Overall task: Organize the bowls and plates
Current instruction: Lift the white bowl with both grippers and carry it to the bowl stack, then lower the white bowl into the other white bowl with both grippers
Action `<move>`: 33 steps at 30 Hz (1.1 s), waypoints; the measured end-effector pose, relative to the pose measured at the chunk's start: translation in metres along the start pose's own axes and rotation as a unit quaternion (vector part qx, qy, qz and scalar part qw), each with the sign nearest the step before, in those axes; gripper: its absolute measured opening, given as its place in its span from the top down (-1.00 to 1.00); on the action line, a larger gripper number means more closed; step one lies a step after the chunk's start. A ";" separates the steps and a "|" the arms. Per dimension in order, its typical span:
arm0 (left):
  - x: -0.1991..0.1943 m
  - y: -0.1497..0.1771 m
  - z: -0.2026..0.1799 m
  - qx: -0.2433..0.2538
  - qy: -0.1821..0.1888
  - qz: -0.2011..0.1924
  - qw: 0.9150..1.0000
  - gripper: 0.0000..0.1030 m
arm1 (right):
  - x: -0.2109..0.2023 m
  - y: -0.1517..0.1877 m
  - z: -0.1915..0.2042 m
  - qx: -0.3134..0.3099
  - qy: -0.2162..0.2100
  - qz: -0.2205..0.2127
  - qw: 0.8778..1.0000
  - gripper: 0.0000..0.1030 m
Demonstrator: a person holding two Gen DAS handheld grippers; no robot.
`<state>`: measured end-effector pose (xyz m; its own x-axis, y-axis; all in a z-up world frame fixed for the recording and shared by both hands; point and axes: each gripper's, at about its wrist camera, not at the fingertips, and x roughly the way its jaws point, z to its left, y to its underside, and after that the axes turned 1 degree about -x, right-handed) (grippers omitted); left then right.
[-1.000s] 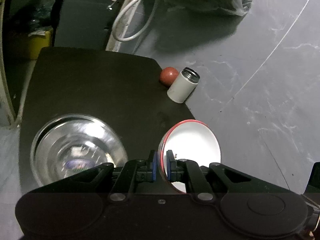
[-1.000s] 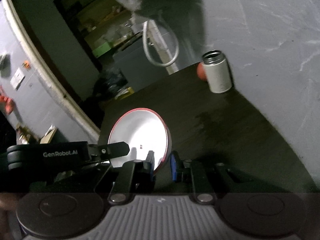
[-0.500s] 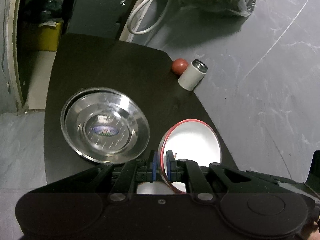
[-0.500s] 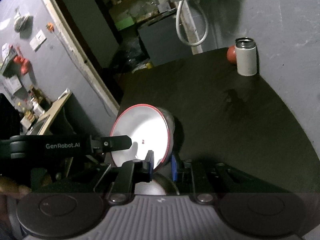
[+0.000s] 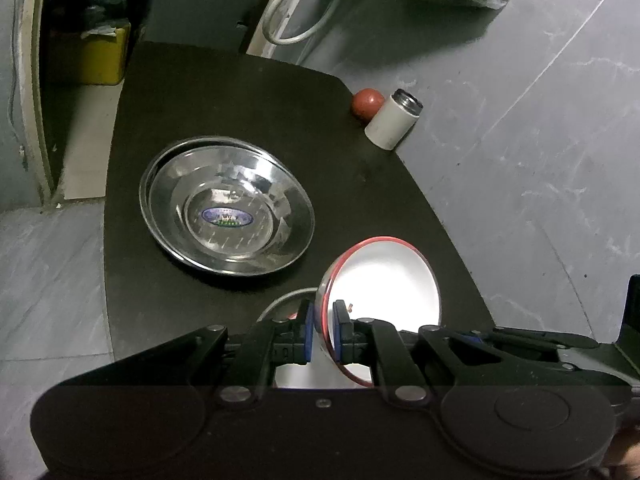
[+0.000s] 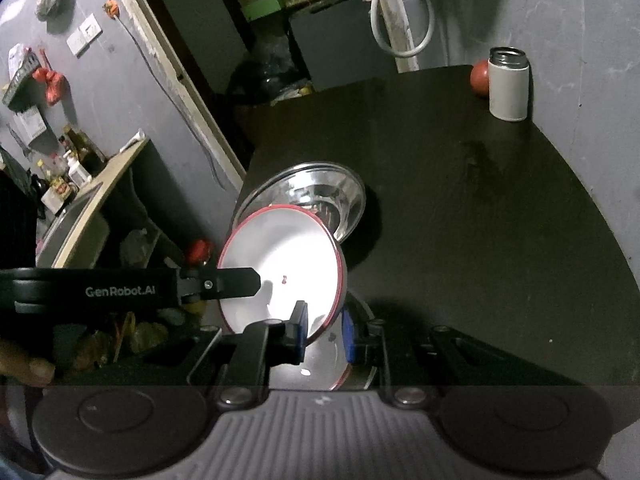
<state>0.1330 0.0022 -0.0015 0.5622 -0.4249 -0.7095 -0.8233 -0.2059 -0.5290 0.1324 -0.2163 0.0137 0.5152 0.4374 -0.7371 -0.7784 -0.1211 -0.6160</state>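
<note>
On black table [image 5: 224, 92]: one steel bowl [image 5: 226, 205], two red-rimmed bowls [image 5: 384, 276]

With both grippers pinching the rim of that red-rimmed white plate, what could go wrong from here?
1. The red-rimmed white plate is held tilted, only at its rim, by the left gripper and right gripper; uneven pulls might twist it loose.
2. Another dish lies directly beneath it, so lowering carelessly could knock them together.
3. The stacked shiny steel bowls sit near the black table's edge; a sideways bump might push them off.
</note>
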 end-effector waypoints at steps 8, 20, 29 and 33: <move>0.001 0.007 0.002 -0.005 -0.010 0.015 1.000 0.81 | 0.004 0.003 0.000 -0.010 -0.003 0.022 1.000 0.61; 0.005 0.011 -0.001 -0.003 -0.033 0.039 0.999 0.81 | 0.010 0.004 0.002 -0.032 -0.008 0.045 0.998 0.61; 0.009 0.013 -0.002 -0.002 -0.045 0.054 0.998 0.81 | 0.018 0.004 0.001 -0.037 -0.013 0.068 0.997 0.61; 0.010 0.013 -0.002 -0.005 -0.047 0.058 0.997 0.81 | 0.019 0.005 0.001 -0.039 -0.014 0.070 0.997 0.61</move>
<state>0.1278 -0.0065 -0.0144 0.4684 -0.3616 -0.8061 -0.8833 -0.1689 -0.4374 0.1382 -0.2080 -0.0027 0.3916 0.4364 -0.8101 -0.8112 -0.2519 -0.5278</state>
